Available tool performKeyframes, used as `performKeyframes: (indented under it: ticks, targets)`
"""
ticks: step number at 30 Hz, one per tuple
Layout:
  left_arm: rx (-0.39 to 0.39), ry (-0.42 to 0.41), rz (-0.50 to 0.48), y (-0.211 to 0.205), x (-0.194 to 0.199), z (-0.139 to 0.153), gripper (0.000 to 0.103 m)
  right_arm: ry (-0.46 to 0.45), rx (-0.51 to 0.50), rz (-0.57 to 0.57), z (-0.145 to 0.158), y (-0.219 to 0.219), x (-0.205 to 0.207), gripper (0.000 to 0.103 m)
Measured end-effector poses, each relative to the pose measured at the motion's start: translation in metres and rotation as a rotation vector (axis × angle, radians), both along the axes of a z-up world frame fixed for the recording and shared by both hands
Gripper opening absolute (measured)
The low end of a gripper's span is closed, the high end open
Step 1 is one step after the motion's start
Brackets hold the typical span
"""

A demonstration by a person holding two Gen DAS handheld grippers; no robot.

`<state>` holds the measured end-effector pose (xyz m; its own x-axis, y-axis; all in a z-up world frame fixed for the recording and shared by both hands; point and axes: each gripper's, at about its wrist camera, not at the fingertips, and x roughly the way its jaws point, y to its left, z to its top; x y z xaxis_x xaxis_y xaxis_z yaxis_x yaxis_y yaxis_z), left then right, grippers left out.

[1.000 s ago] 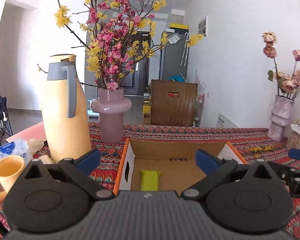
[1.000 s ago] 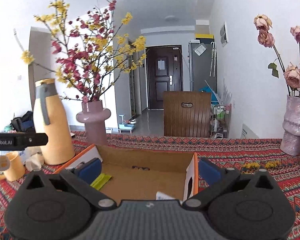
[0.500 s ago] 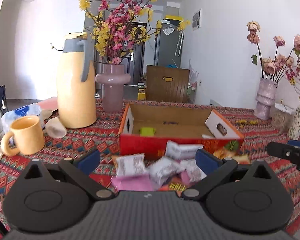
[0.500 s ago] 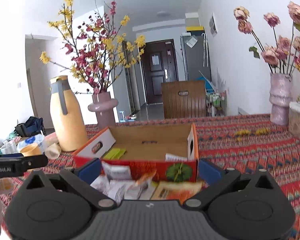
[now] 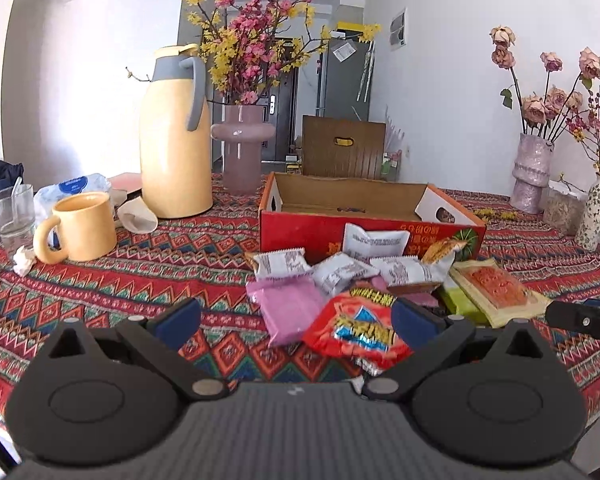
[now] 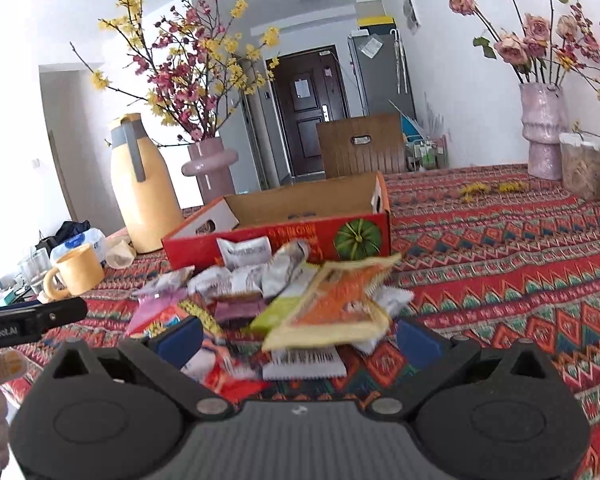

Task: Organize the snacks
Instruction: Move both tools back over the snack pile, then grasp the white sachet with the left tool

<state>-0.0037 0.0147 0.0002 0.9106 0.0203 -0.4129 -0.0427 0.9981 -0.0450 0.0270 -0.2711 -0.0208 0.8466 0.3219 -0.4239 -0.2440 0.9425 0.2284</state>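
Two claws — left [image 5: 296,316], right [image 6: 298,334] — both spread; one box [image 5: 370,236].

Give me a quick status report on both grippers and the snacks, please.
Left gripper open, empty. Right gripper open, empty. Snack pile loose on the tablecloth, in front of the red box. Nothing blocking.

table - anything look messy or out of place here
Yes: the snack packets lie in a loose, overlapping heap on the tablecloth in front of the red cardboard box, not in it. A crumpled tissue sits beside the yellow mug.
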Motion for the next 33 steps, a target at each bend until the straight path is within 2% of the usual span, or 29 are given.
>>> performKeyframes:
  ticks: [9,18,24,30,33]
  targets:
    - [-0.006,0.022,-0.003,0.003,-0.013,-0.006,0.103,-0.002,-0.010,-0.013,-0.005,-0.006,-0.017,0.103]
    - [-0.012,0.155,-0.049,-0.007,0.005,-0.024,0.103,0.007,-0.016,-0.019,-0.010,-0.006,-0.016,0.103]
    - [0.032,0.260,-0.031,-0.020,0.024,-0.043,0.103,0.034,-0.016,-0.016,-0.018,-0.006,-0.013,0.103]
    - [0.035,0.328,-0.004,-0.022,0.037,-0.060,0.103,0.050,-0.009,-0.014,-0.022,-0.007,-0.011,0.103]
    - [0.035,0.317,0.004,-0.021,0.036,-0.061,0.103,0.052,-0.007,-0.013,-0.022,-0.007,-0.011,0.103]
